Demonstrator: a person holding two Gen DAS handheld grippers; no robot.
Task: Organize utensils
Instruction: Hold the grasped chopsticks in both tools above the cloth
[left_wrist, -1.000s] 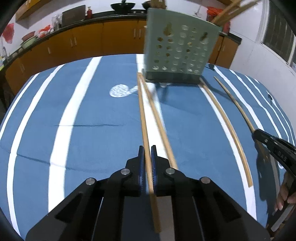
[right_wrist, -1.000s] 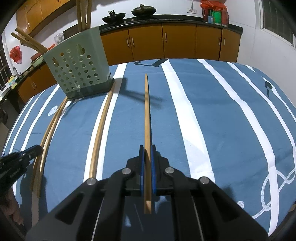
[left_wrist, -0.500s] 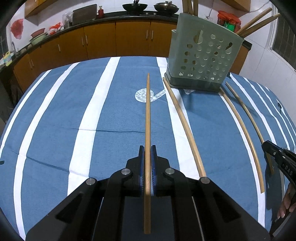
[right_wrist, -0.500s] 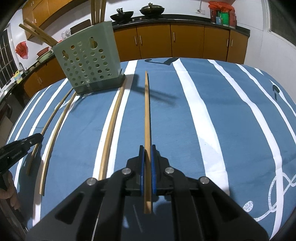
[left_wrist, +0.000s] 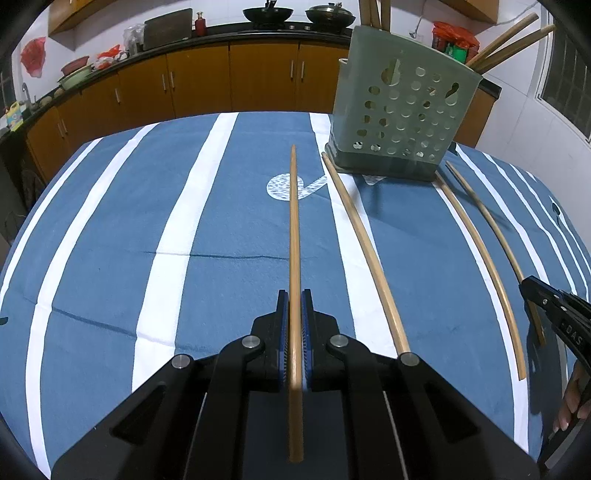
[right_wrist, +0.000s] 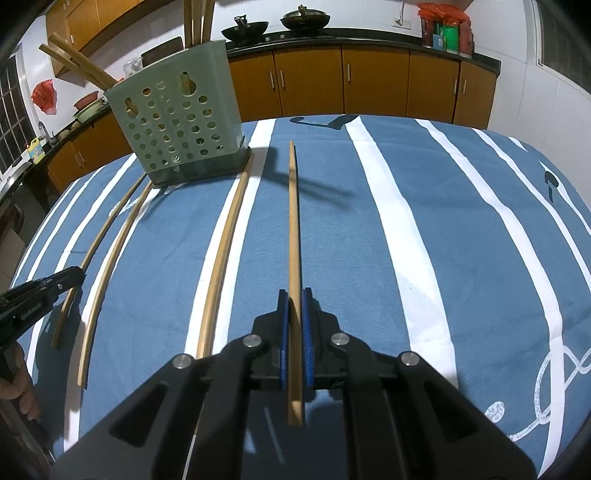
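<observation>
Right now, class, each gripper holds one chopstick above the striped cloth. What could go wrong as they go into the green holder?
1. The left gripper and right gripper each pinch a chopstick near one end, so the long free end could swing or slip.
2. The perforated green holder already has chopsticks leaning out; a misjudged entry might nudge or tip it.
3. A loose chopstick on the cloth lies close to the holder's base and could get knocked.

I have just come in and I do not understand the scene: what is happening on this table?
A person is tidying chopsticks with a handheld gripper in each hand. The left gripper is shut on one chopstick, and the right gripper is shut on another. More chopsticks lie on the striped blue tablecloth. A green perforated holder stands at the far side, with some chopsticks already inside.
</observation>
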